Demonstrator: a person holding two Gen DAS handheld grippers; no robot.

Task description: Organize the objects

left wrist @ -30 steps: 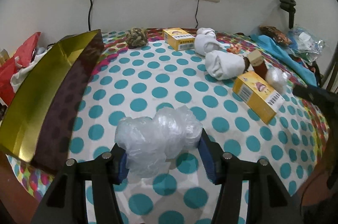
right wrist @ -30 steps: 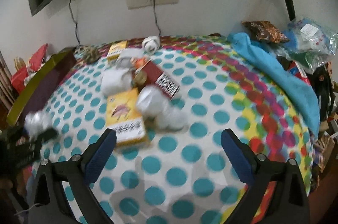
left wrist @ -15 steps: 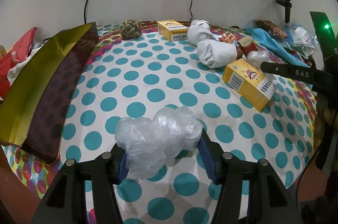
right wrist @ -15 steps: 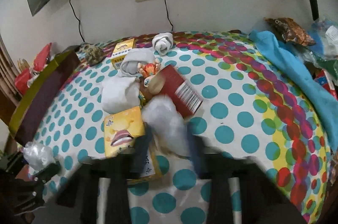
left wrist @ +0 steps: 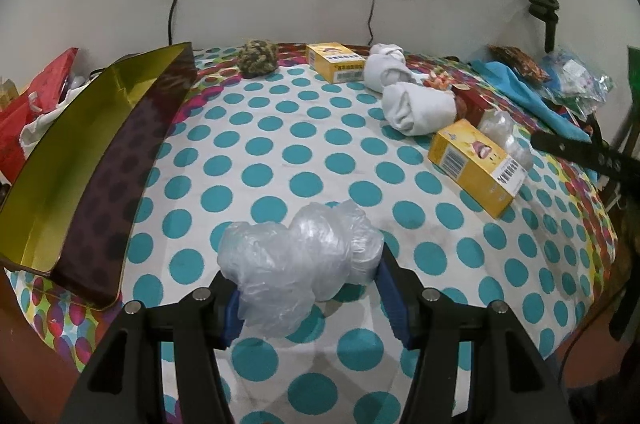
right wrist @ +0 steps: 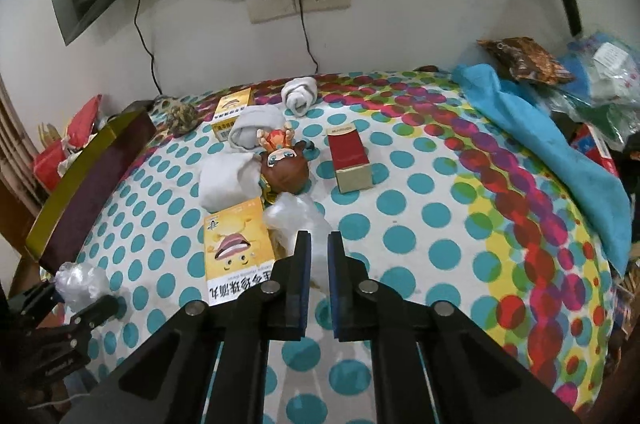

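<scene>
My left gripper (left wrist: 308, 284) is shut on a crumpled clear plastic bag (left wrist: 300, 256) and holds it above the near part of the polka-dot table (left wrist: 256, 152). It also shows in the right wrist view (right wrist: 78, 278). My right gripper (right wrist: 316, 248) is shut on a second clear plastic bag (right wrist: 300, 220), which lies between a yellow box (right wrist: 236, 248) and a red and gold box (right wrist: 349, 160). A brown figurine (right wrist: 284, 168) and rolled white socks (right wrist: 228, 180) lie just beyond.
An open gold-lined box (left wrist: 92, 152) stands along the left table edge. A knitted ball (left wrist: 258, 58), another yellow box (left wrist: 336, 61) and a sock roll (left wrist: 386, 64) lie at the back. Blue cloth (right wrist: 536, 140) and bags (right wrist: 600, 64) fill the right side.
My right gripper has moved forward over the second plastic bag and closed from wide open to shut on it. My left gripper has lifted slightly with its bag.
</scene>
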